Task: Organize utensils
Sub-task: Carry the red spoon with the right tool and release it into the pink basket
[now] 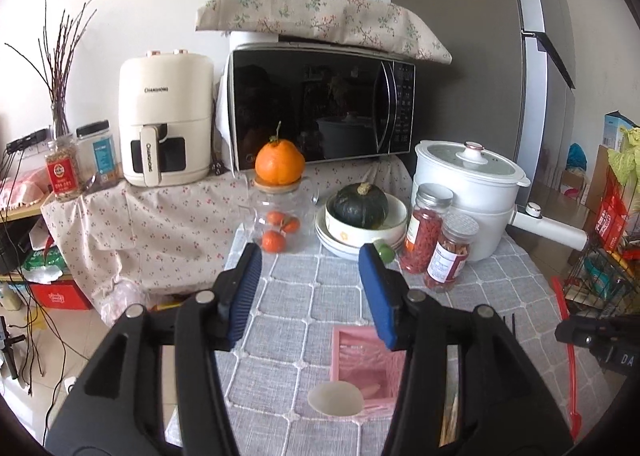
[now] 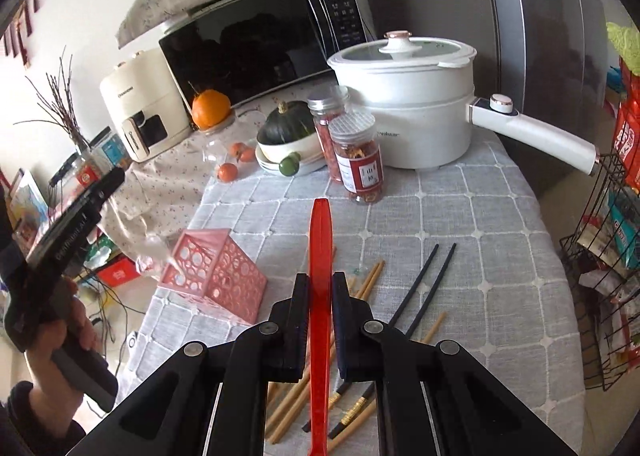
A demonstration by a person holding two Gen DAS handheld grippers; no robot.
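The right claw [image 2: 320, 296] is clamping its fingers tight on a long, flat, translucent red plastic utensil [image 2: 320, 256], holding it lifted above the grey quilted cloth-covered surface [image 2: 460, 216] with one narrow end pointing forward toward the jars. By my reading, the step in hand is carrying this piece to the pink perforated plastic holder basket [image 2: 216, 276], which is lying tipped on its side just left of the claw. The next move is calling for a swing left and a tilt, so that the red piece's end is lining up with the basket's open mouth; the basket may need righting first.

The left claw [image 1: 310, 284] is hovering wide open and holding nothing, above the basket's pink mouth [image 1: 366, 360] and a white spoon bowl [image 1: 335, 398] at its near edge.

Beneath the right claw, tan wooden chopsticks [image 2: 370, 276] and black chopsticks [image 2: 424, 280] are lying scattered on the surface, not yet sorted.
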